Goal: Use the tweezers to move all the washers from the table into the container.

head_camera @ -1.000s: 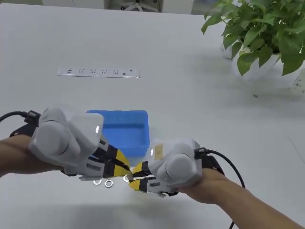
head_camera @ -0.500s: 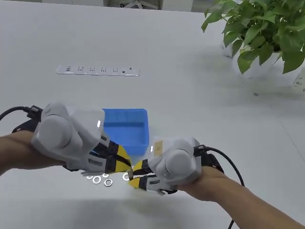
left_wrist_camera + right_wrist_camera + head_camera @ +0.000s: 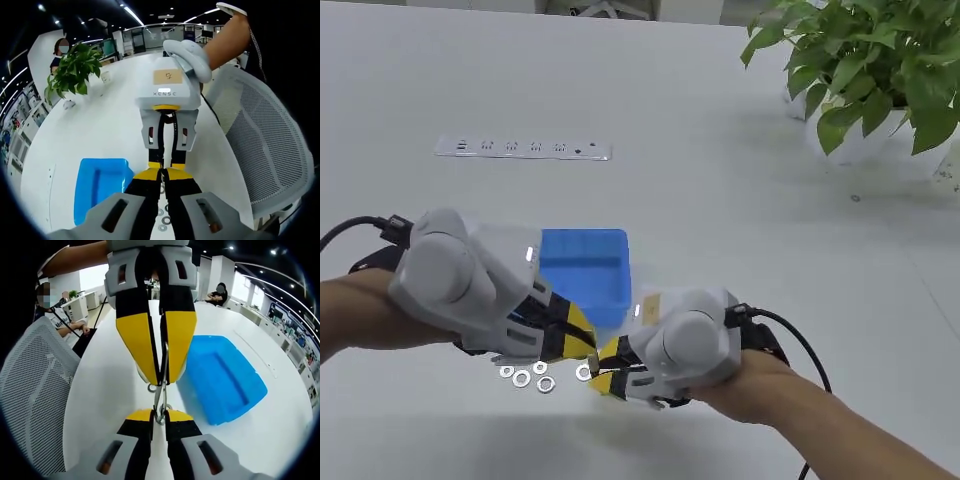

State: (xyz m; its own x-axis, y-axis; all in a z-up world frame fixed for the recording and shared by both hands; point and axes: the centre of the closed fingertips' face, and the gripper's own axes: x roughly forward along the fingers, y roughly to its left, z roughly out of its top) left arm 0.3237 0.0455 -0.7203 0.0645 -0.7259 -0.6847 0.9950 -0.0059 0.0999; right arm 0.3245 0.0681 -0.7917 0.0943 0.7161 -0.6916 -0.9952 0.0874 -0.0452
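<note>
1. Washers (image 3: 523, 378): small flat metal rings, loose on the table (image 3: 740, 210) near the blue container (image 3: 582, 270), right by the gripper tips. Prob. light, slick and flat-lying, so best nipped by the rim or thru the hole.
2. Tweezers (image 3: 160, 392): thin steel, likely springy. Squeeze mid-blade, gently.
3. Right gripper (image 3: 605, 365): jaws pressed onto one end of the tweezers. Left gripper (image 3: 575, 340): jaws look closed on the other end.
4. Both are low over the table, tip to tip, hands angled inward.

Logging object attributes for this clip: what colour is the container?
The container is plain bright blue, seen best in the right gripper view.
</note>
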